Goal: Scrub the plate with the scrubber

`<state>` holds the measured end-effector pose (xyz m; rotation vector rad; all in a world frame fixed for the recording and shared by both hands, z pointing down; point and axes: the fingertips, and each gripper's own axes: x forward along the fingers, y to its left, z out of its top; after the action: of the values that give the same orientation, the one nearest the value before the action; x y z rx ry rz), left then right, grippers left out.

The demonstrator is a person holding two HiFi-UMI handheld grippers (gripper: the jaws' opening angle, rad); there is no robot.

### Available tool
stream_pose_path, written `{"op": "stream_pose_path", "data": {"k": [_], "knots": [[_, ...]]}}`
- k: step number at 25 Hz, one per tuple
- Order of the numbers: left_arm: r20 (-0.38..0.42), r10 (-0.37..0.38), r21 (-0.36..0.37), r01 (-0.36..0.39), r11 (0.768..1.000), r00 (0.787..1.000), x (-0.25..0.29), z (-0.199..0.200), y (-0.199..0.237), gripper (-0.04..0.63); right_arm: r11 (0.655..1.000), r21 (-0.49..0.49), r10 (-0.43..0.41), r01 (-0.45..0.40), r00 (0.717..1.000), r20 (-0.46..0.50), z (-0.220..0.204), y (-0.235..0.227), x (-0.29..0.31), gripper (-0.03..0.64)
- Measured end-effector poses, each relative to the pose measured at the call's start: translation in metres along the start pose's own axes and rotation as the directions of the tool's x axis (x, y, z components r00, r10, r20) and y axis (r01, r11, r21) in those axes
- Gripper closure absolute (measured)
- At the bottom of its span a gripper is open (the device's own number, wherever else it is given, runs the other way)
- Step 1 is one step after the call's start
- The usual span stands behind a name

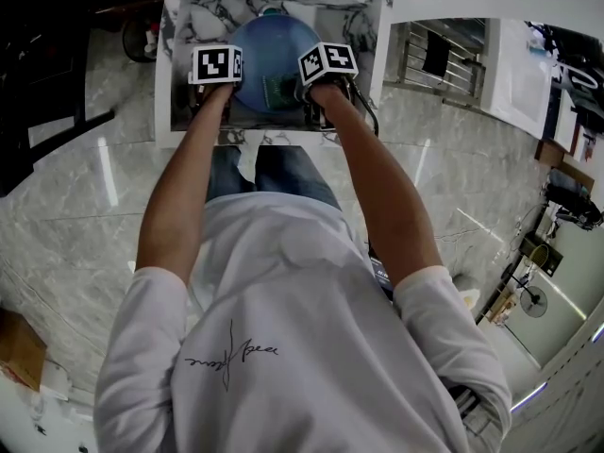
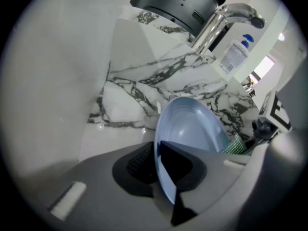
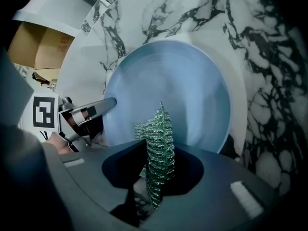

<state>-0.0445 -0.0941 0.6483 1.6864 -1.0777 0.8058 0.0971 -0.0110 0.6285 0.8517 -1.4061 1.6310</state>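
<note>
Left gripper (image 2: 159, 158) is clamped on the rim of the pale blue round plate (image 2: 192, 126), which is held tilted on edge in the white, black-veined marble sink (image 2: 144, 81); this grip should be held firm so the plate is not spun. Right gripper (image 3: 156, 174) is closed on the green woven mesh scrubber (image 3: 159, 138), just before the plate's face; contact is not discernible. Scrubber is best pressed flat and swept in overlapping arcs.
</note>
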Motion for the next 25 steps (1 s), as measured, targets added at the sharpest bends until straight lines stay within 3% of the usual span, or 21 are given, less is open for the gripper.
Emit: {"op": "stream_pose_path", "data": {"k": [9, 25], "knots": [[0.002, -0.007, -0.018, 0.007, 1.0, 1.0, 0.0, 0.0, 0.0, 0.508, 0.994, 0.051, 0.1, -0.1, 0.995, 0.004, 0.002, 0.024, 0.012, 0.552], [0.01, -0.012, -0.017, 0.012, 1.0, 1.0, 0.002, 0.002, -0.001, 0.508, 0.973, 0.106, 0.204, -0.206, 0.979, 0.026, 0.014, 0.056, 0.029, 0.551]]}}
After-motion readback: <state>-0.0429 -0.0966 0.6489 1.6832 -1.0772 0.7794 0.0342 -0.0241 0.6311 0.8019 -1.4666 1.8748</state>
